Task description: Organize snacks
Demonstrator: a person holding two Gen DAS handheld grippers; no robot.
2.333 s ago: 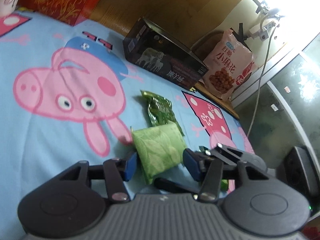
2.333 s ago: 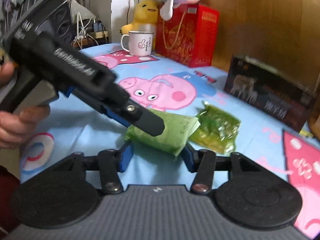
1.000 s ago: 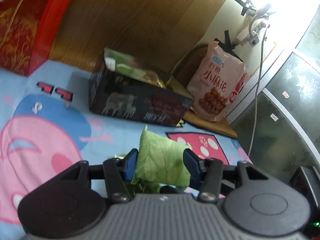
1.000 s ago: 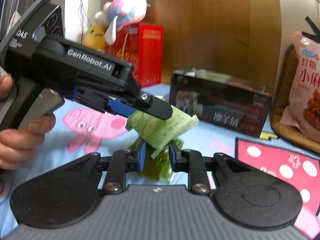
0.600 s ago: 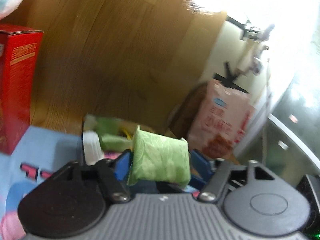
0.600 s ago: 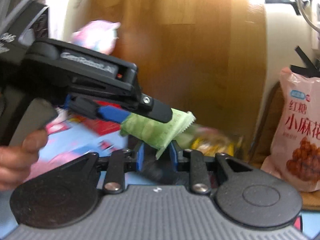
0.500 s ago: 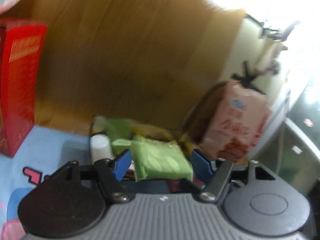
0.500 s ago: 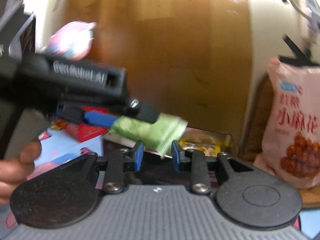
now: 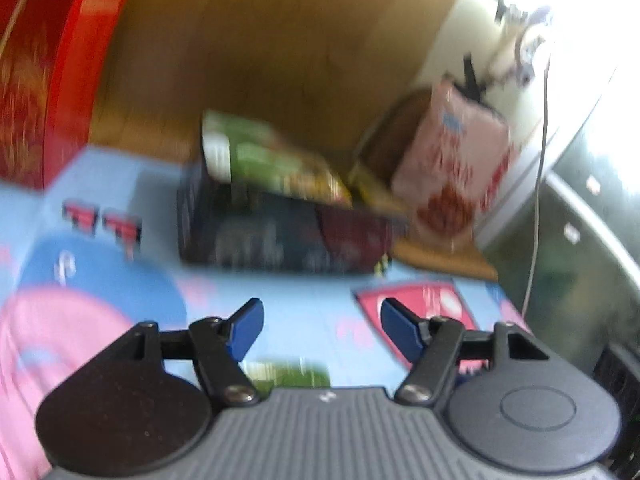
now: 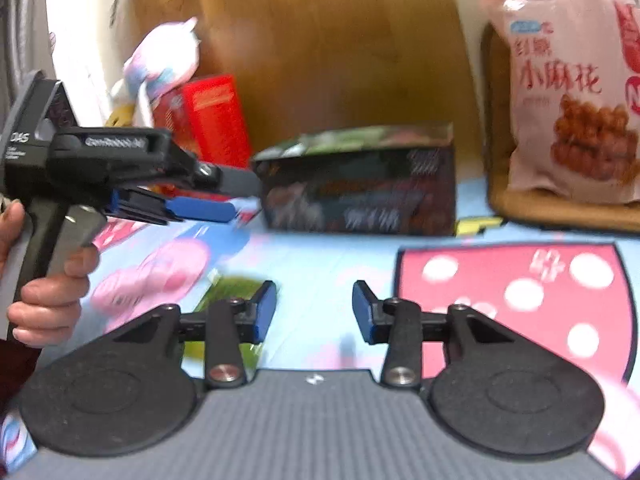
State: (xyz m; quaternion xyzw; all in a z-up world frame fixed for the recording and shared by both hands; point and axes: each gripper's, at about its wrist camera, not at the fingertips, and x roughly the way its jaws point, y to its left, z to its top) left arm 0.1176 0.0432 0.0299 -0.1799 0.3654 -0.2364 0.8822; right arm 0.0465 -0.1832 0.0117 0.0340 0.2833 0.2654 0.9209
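A dark open box (image 9: pixel 280 232) stands at the back of the blue cartoon-print cloth, with green and yellow snack packets (image 9: pixel 276 160) showing in its top. It also shows in the right wrist view (image 10: pixel 360 196). My left gripper (image 9: pixel 322 326) is open and empty, short of the box. My right gripper (image 10: pixel 314 308) is open and empty. A green snack packet (image 10: pixel 232 292) lies on the cloth just behind the right gripper's left finger; it shows blurred in the left wrist view (image 9: pixel 288 374). The left gripper (image 10: pixel 208 210) appears from the side in the right wrist view, held by a hand.
A large pink snack bag (image 10: pixel 572 92) stands on a brown mat at the back right. A red box (image 9: pixel 44 68) and a plush toy (image 10: pixel 164 64) stand at the back left against a wooden panel. A white cable (image 9: pixel 538 184) hangs at the right.
The left gripper opened and let go of the light green packet over the box, then drew back. The right gripper opened wider. Both views dropped toward the cloth.
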